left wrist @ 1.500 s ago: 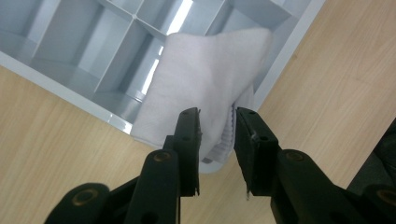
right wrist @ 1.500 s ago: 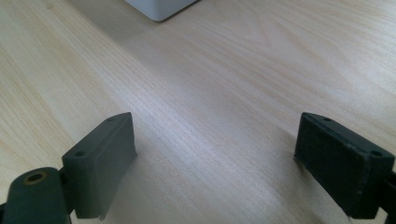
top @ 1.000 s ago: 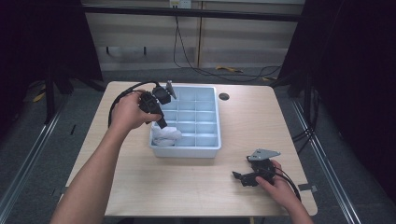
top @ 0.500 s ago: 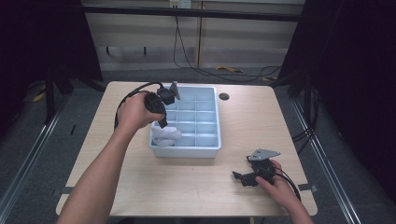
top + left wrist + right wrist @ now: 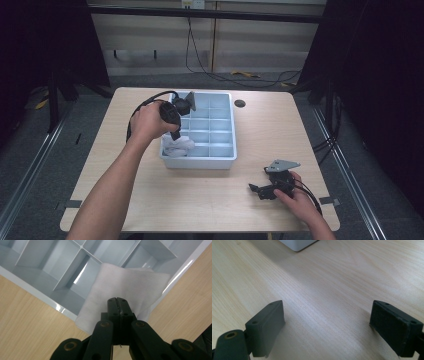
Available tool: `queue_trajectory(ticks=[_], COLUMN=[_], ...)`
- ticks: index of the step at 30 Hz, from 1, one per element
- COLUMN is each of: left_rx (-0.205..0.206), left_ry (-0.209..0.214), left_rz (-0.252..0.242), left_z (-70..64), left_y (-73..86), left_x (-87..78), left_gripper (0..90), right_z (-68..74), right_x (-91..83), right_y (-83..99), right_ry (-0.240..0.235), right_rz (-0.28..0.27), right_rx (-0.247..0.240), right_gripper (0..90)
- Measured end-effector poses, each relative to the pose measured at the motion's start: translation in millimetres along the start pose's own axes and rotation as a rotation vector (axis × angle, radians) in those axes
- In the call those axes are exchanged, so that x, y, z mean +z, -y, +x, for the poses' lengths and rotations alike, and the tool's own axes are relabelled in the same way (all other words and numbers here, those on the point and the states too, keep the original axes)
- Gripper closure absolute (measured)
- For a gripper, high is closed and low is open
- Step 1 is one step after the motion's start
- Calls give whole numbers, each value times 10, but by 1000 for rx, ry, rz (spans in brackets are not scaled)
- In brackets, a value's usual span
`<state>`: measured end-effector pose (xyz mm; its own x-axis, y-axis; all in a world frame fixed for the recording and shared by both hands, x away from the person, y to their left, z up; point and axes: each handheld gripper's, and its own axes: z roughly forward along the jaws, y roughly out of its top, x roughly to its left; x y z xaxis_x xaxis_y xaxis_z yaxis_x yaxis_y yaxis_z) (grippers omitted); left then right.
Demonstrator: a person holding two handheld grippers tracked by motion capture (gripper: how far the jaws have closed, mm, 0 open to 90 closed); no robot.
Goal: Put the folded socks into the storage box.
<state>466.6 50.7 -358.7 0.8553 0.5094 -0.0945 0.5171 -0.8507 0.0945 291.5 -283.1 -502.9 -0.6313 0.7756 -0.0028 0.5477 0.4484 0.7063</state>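
While the left gripper (image 5: 176,131) hangs over the grey tray (image 5: 223,159), its two black jaws are pressed tight together with no gap. The gripper views do not make clear if a bit of the white cloth (image 5: 120,287) is pinched between them; the tips sit right against it. The cloth lies in the tray's near left corner, spilling over the low walls between the little boxes and over the tray's outer rim.

The tray stands near the middle of the tabletop (image 5: 150,200), a bit toward the far edge. Wide bare wood runs along the near edge and down both sides, so there is lots of room to move.

The right gripper (image 5: 257,190) rests low by the near right corner of the tabletop, well apart from the tray. Its jaws stand wide open with only bare wood between them.

The tray is smooth, shiny plastic, a box cut into many small square boxes by thin straight walls. The cloth looks soft, fuzzy and floppy. The tabletop is pale wood with fine lines running along it. The jaws are flat, dull black blocks.
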Motion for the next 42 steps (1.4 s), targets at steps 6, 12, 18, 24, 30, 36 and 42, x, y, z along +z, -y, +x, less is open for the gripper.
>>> queue_trajectory(ticks=[6,12,18,24,30,36,42], left_rx=[4,3,7,0,-1,-11,-9], left_ry=[3,-4,-8,3,1,18,24], left_rz=[12,31,54,65,62,64,52], left_z=[-9,-3,-6,-6,-2,11,-6], left_y=[-17,-10,-31,-25,4,19,62], left_x=[29,151,225,334,383,441,480], left_gripper=[900,900,900,900,900,900,900], right_z=[0,0,1,1,1,1,-1], right_x=[0,0,0,0,0,0,4], right_y=[0,0,0,0,1,0,-1], right_ry=[0,0,0,0,-1,0,1], right_rz=[0,0,0,0,1,0,-2], right_rx=[0,0,2,1,1,1,-3], right_gripper=[113,113,113,113,113,113,113])
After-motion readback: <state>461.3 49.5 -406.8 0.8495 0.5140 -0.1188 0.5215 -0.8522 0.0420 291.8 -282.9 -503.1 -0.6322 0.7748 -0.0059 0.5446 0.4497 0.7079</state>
